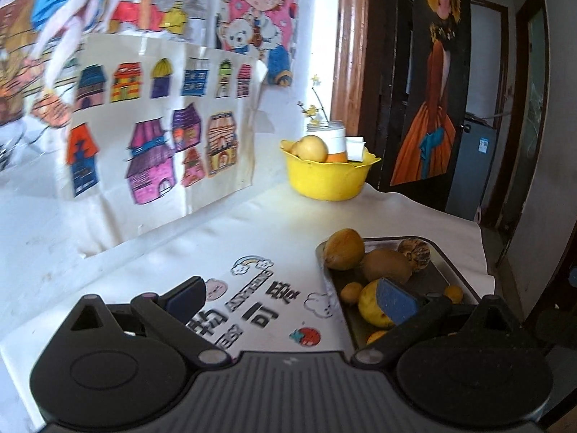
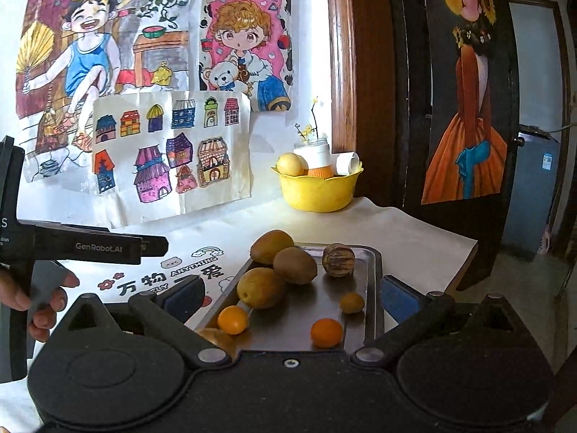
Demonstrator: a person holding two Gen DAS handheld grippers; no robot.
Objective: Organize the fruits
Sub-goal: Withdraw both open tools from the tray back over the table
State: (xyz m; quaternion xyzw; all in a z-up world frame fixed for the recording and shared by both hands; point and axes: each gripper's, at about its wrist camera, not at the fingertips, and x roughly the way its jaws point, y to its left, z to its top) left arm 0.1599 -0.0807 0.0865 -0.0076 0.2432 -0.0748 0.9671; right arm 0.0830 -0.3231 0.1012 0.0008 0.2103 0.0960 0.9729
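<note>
- The metal tray (image 2: 371, 281) lies on the white table (image 2: 414, 231), in front of the yellow bowl (image 2: 317, 191), and it holds the loose fruit.
- The yellow bowl stands behind the tray, near the wall. A yellow pear (image 2: 290, 164) and a white jar (image 2: 313, 155) sit in it.
- On the tray, three brown kiwis (image 2: 295, 265) lie close together at the left side.
- A round striped fruit (image 2: 338, 259) sits alone near the back of the tray.
- Two small oranges (image 2: 326, 332) lie at the front of the tray. A small brown fruit (image 2: 352, 302) sits between them and the striped one.
- The right gripper (image 2: 288, 297) hangs just over the front of the tray, tipped down a little. Its fingers are wide apart and hold nothing.
- The left gripper (image 1: 288, 301) is to the left of the tray, over the printed paper (image 1: 252, 299). A hand (image 2: 36, 299) holds its handle. Its fingers are wide apart too, and nothing is between them.
</note>
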